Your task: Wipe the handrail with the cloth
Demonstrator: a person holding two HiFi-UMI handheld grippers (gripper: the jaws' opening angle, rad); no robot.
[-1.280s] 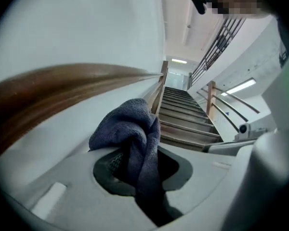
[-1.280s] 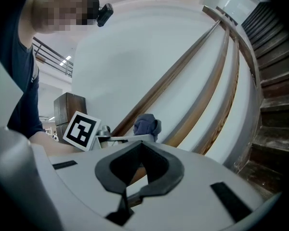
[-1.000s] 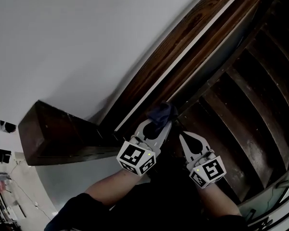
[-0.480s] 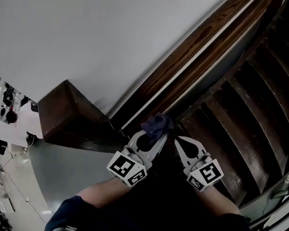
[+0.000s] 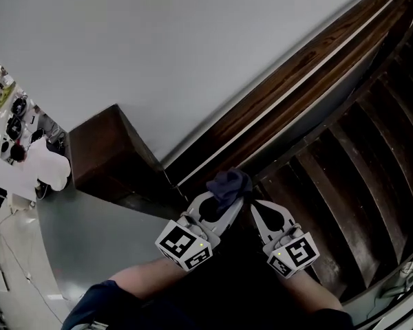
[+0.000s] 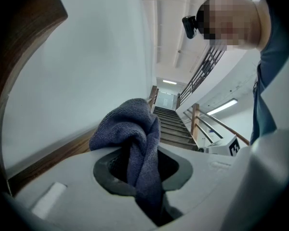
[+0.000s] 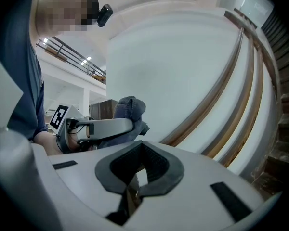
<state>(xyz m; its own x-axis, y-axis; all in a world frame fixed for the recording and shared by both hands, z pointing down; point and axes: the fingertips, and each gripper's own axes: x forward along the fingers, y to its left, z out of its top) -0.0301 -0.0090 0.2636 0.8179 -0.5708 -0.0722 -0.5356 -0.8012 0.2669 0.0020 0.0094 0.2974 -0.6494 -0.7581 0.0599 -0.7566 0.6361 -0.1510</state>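
- My left gripper [image 5: 228,199] is clamped on the cloth [image 5: 228,183]. The dark blue fabric is pinched between its jaws and bunches up in a lump past the tips.
- My right gripper [image 5: 256,206] sits just beside it on the right. Its jaws are closed together and hold nothing.
- The cloth lies over the lower end of the wooden bands that run along the wall. I cannot tell whether it is pressing on the wood.
- The handrail [image 5: 289,81] is a dark wooden strip that slants up and to the right along the white wall [image 5: 158,47].
- A dark wooden post [image 5: 110,153] stands to the left, where the rail ends.
- Dark wooden stairs [image 5: 351,177] climb away on the right.
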